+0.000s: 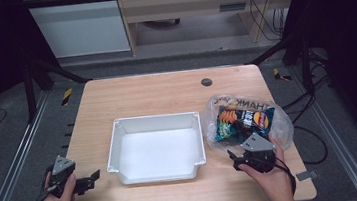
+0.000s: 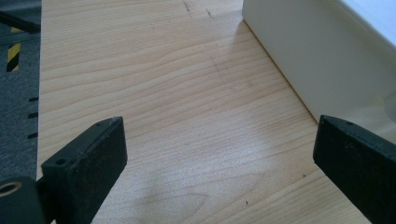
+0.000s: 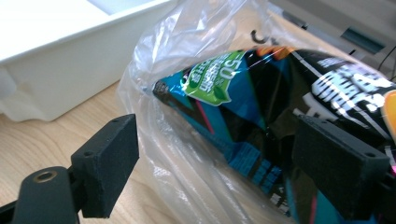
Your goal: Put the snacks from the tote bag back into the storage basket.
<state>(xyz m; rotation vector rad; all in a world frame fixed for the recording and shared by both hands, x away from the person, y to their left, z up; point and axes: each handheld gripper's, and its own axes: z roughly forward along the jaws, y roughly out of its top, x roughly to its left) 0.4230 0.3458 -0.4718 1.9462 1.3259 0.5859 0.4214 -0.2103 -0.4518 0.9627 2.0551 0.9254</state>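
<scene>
Right gripper [image 3: 215,154] released, straddling bagged chip packet [image 3: 261,116]; left gripper [image 2: 219,163] released beside tray [image 2: 317,60].

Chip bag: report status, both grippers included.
Right gripper open, straddling clear plastic bag holding chip bag. Left gripper open over bare table. White tray beside, no obstruction.

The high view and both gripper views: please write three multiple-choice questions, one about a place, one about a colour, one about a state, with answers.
1. Where is the snack packet?
A. inside the clear plastic bag
B. in the tray
C. on the floor

2. What colour is the tray?
A. red
B. white
C. black

3. How do the left gripper's jaws stand?
A. shut on the tray
B. shut on the bag
C. open over bare table

Answers: 1 A, the film wraps the packet. 2 B, its walls and floor are white. 3 C, only wood shows between the jaws.
</scene>
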